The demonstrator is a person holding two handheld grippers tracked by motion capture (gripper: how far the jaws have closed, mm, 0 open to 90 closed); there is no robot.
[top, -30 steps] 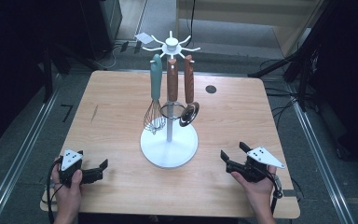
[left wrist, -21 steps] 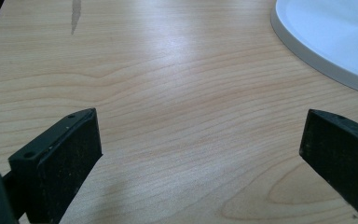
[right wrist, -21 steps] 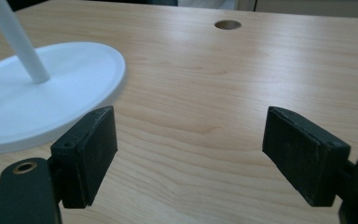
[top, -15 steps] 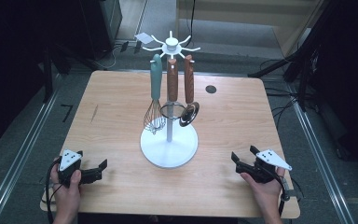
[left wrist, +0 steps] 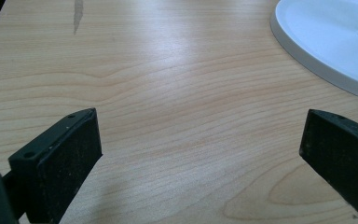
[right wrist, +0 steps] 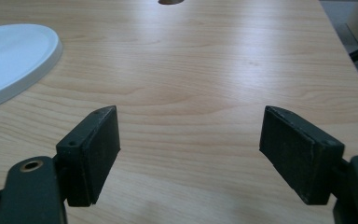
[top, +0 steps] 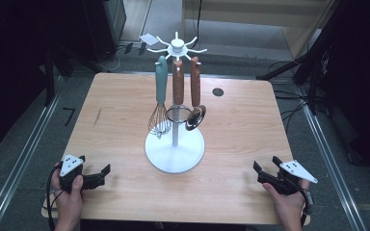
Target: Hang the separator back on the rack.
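A white utensil stand (top: 175, 153) rises from the middle of the wooden table (top: 120, 101). From its top hooks hang a teal-handled whisk (top: 161, 82) and two wooden-handled utensils (top: 178, 82), one ending in a shiny ladle bowl (top: 195, 118). My left gripper (top: 101, 175) rests open at the front left corner, held by a hand, with nothing between its jaws (left wrist: 200, 154). The stand's base (left wrist: 321, 42) lies ahead to its right. My right gripper (top: 265, 167) sits open and empty at the front right (right wrist: 191, 149), the base (right wrist: 14, 60) off to its left.
A small dark hole (top: 217, 92) marks the table behind and to the right of the stand. Metal rails (top: 24, 154) run along the floor on both sides. Dark equipment and cables (top: 313, 67) crowd the far right.
My right gripper has drawn back toward the front right corner of the table. The left gripper has barely moved.
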